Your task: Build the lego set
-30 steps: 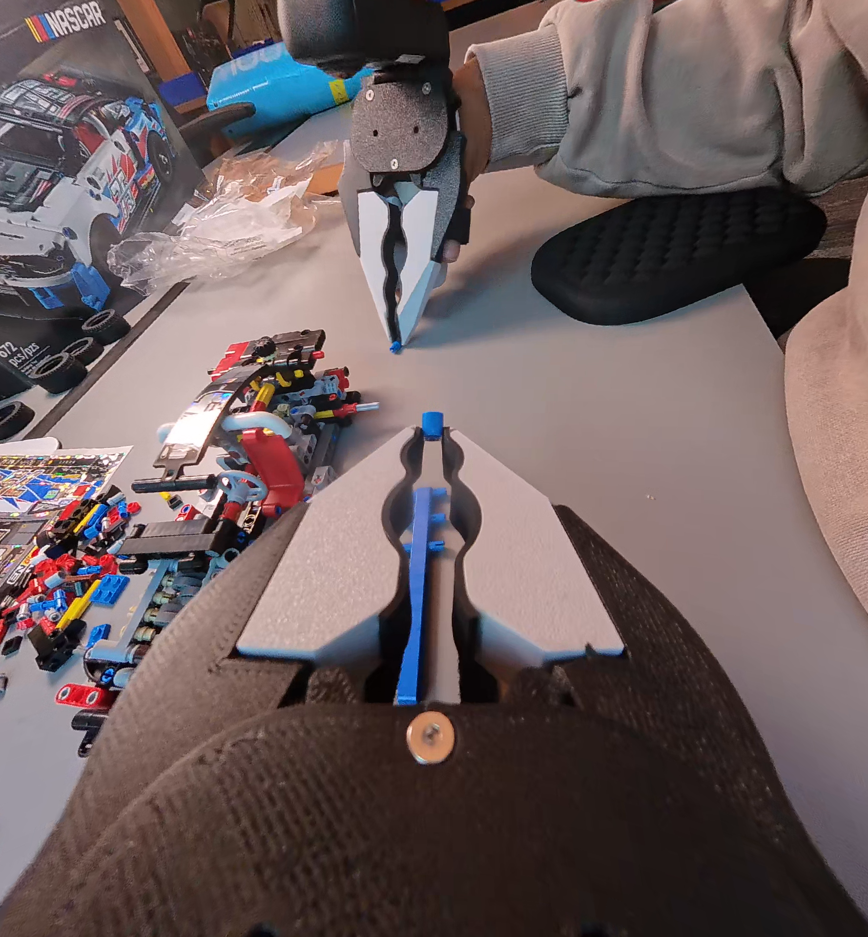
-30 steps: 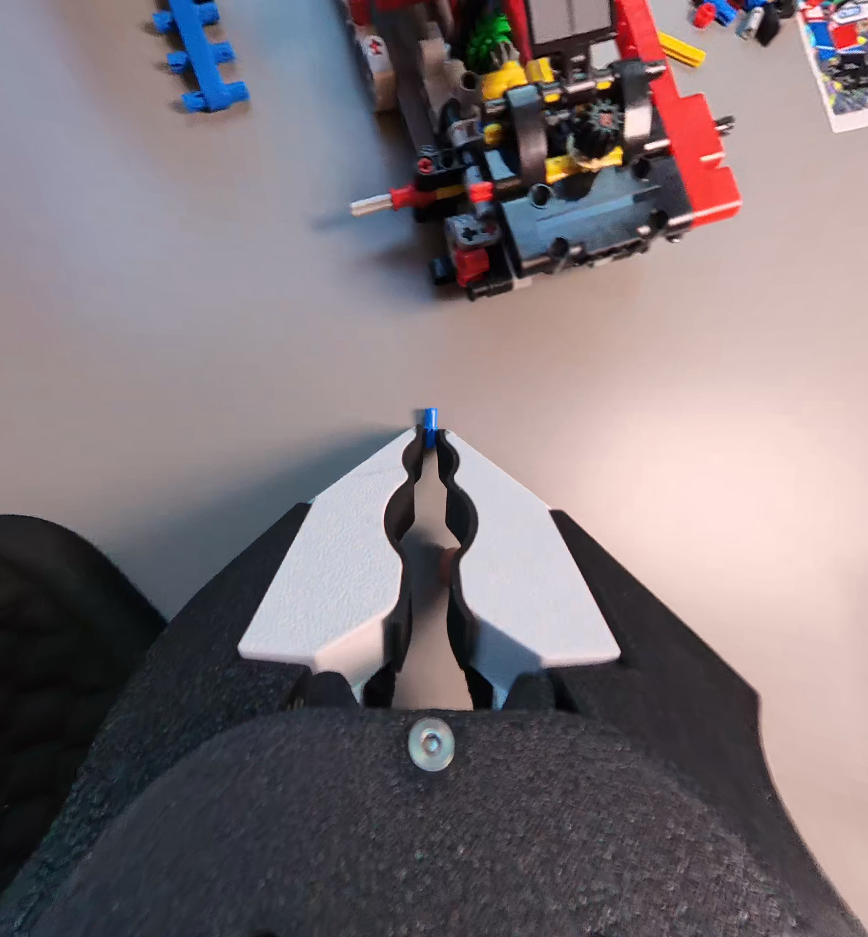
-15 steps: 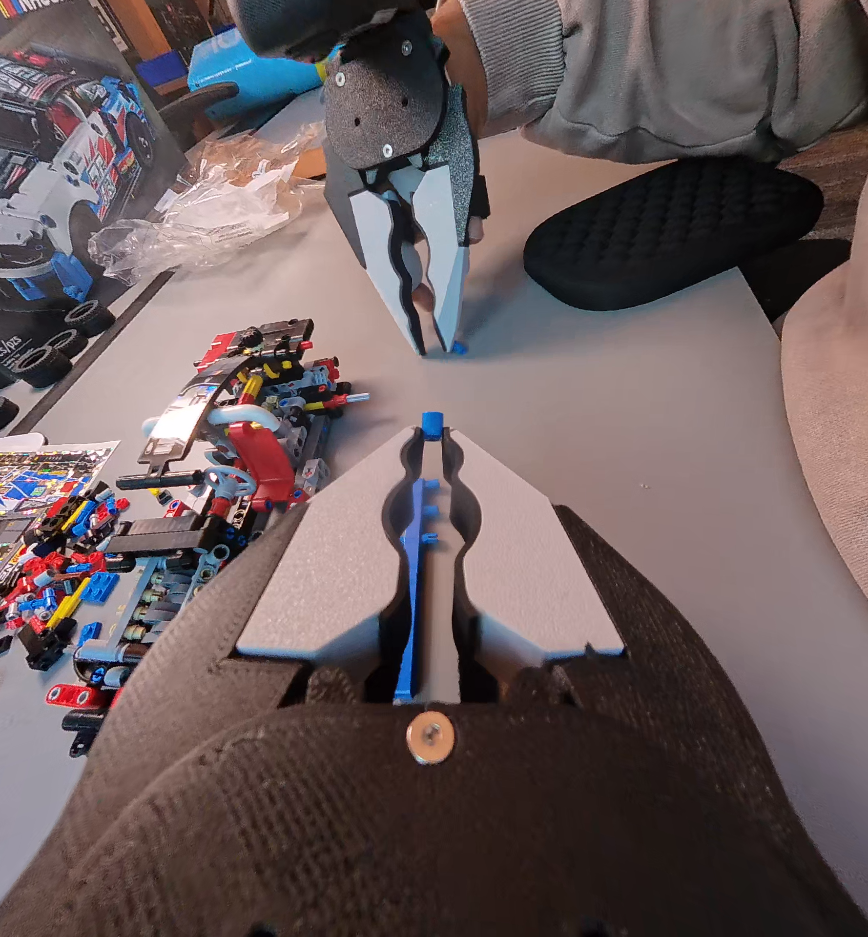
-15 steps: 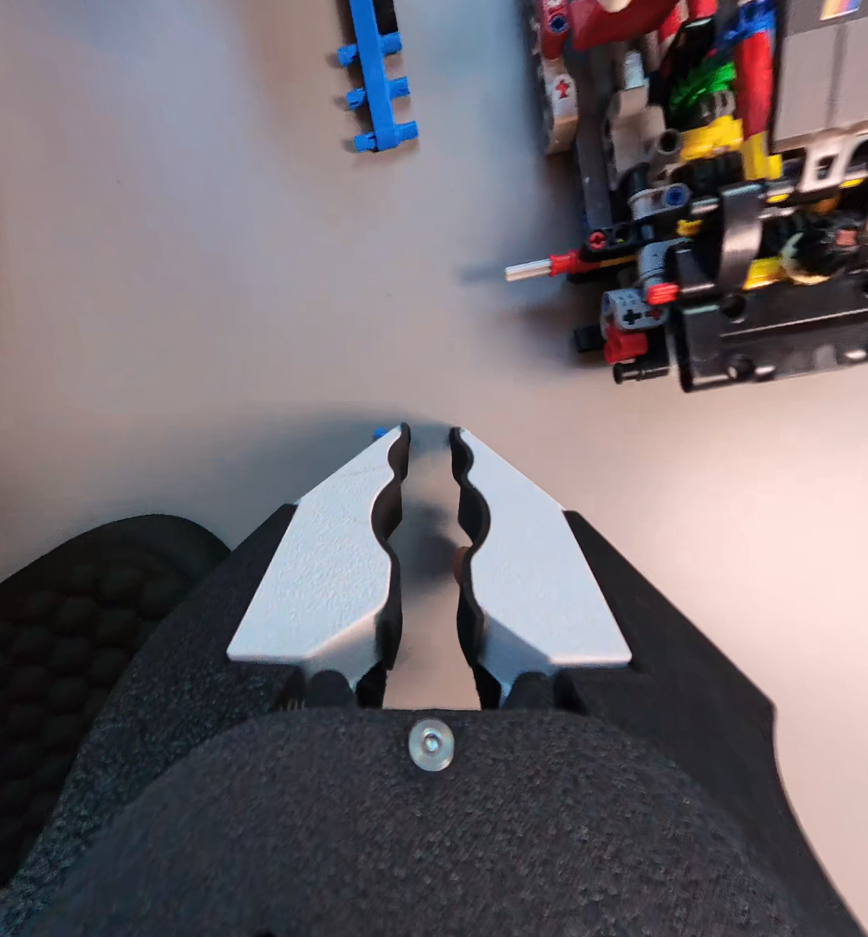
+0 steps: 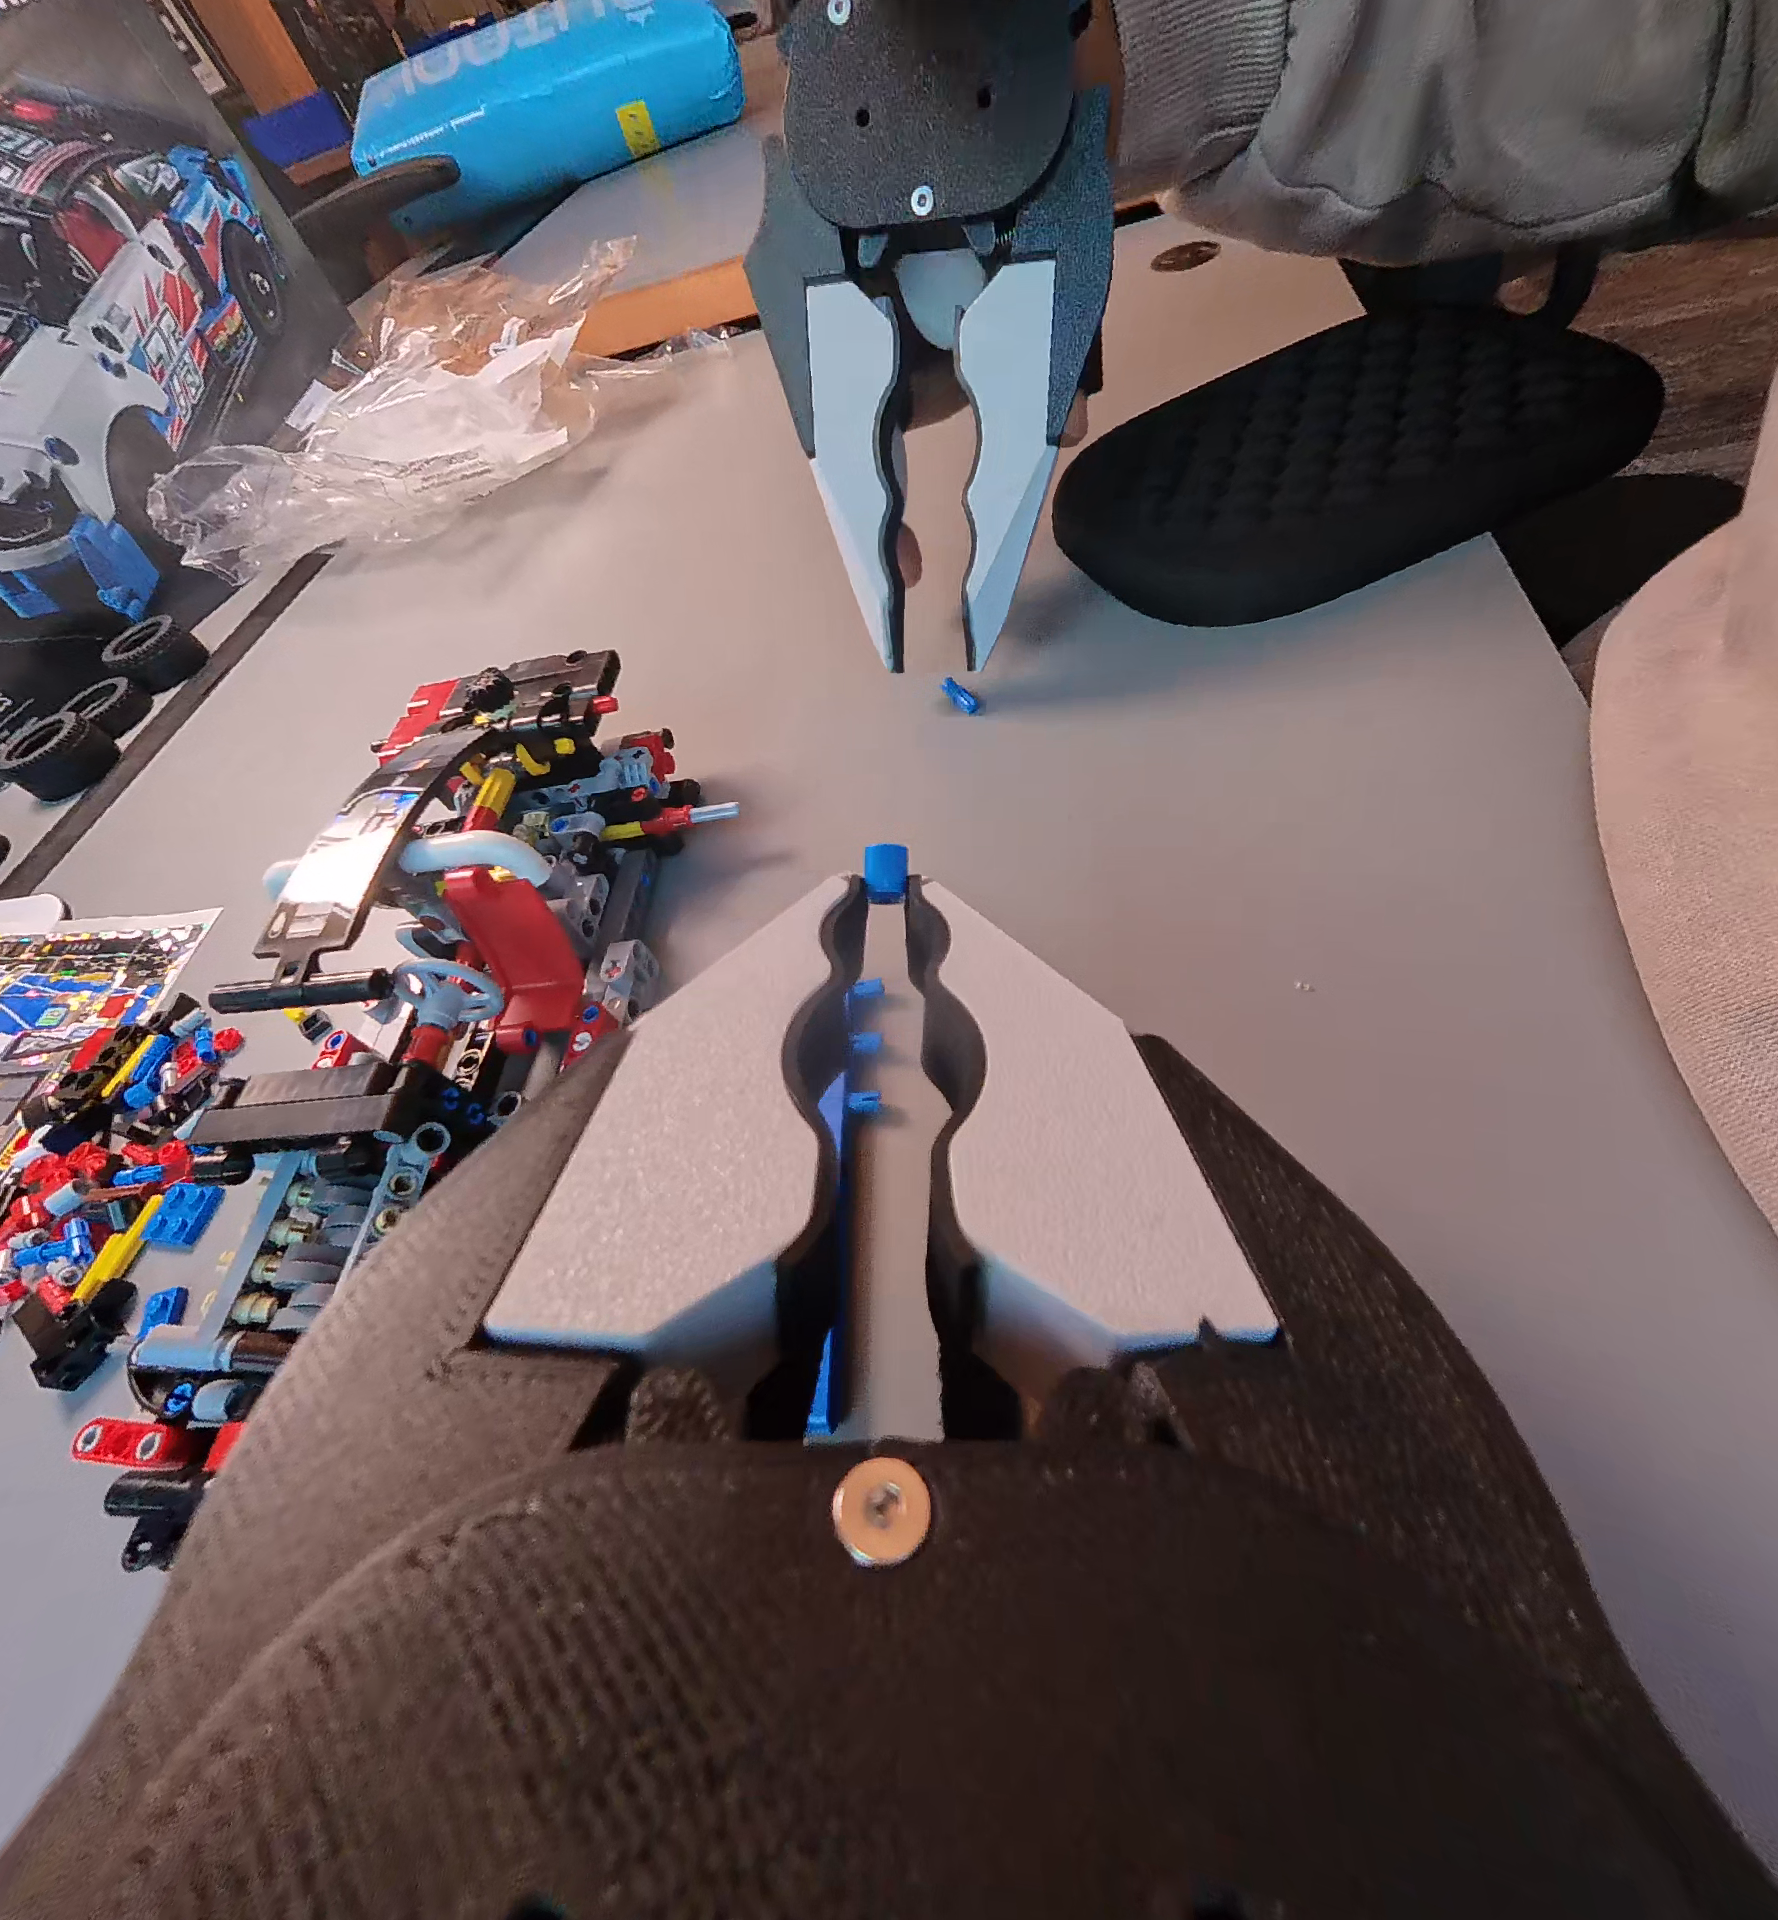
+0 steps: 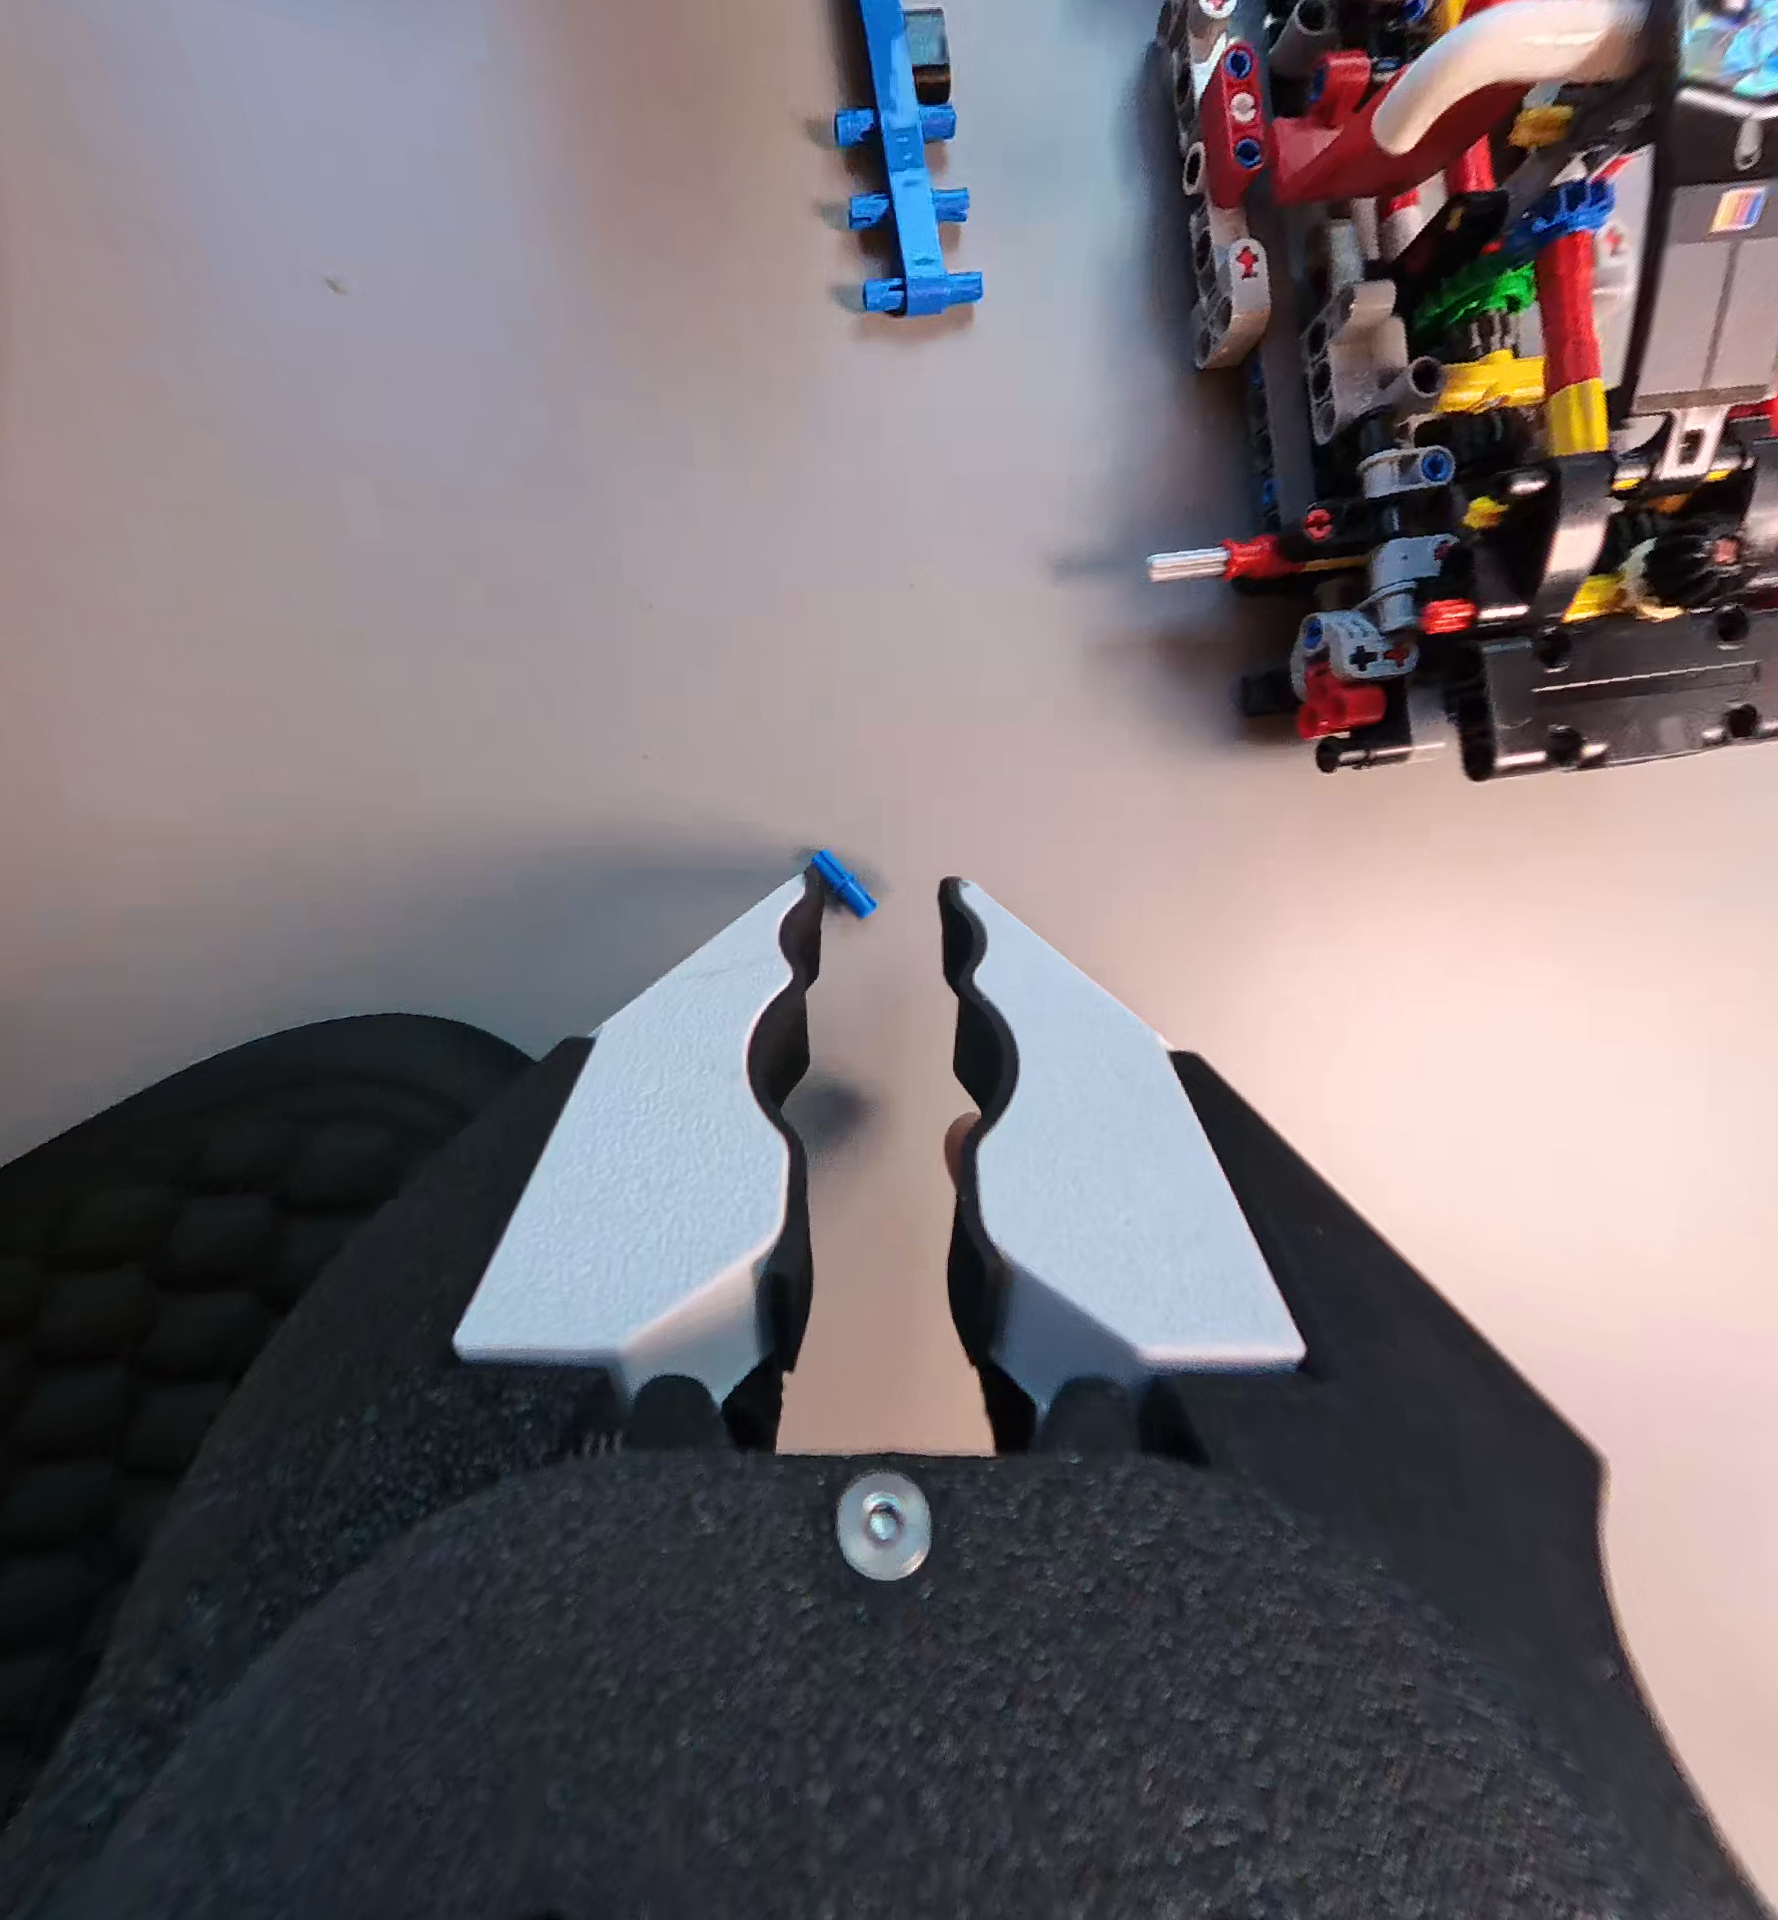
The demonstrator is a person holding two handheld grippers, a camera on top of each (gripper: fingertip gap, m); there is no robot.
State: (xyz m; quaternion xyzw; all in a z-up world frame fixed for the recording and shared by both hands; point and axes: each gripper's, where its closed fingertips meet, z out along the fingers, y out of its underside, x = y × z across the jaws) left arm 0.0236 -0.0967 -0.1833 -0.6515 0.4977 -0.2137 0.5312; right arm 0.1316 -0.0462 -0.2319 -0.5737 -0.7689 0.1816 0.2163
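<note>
**Half-built car, one small pin loose on the table**

Grey table (image 5: 1228, 935) fills both views, with a set box (image 5: 64, 343) propped at its far left edge, crumpled clear bags (image 5: 417, 436) beside the box and a black padded rest (image 5: 1363, 468) at the far right.

The car chassis (image 5: 490, 914) lies left of centre, well short of finished: frame, red seat, steering wheel and a dark rear block are joined, but no wheels are fitted. Four black tyres (image 5: 85, 717) sit loose by the box, a sticker sheet (image 5: 33, 987) lies flat and appears largely unused, and a heap of small loose pieces (image 5: 85, 1143) waits near it. By my reckoning most of the bodywork is still to come.

The left tool (image 5: 885, 883) is narrowed onto a long blue beam (image 5: 885, 868), whose end pokes out past the tips while its side pegs show in the gap behind. In the right wrist view that same beam (image 6: 911, 187) shows near the top, beside the chassis (image 6: 1550, 416).

The right tool (image 6: 880, 888) stands parted and holds nothing. A tiny blue pin (image 6: 843, 883) lies on the table just beside its left-hand tip, not between the two. The likely step in hand is picking up this pin to add to the beam, which is then to be joined to the chassis.
</note>
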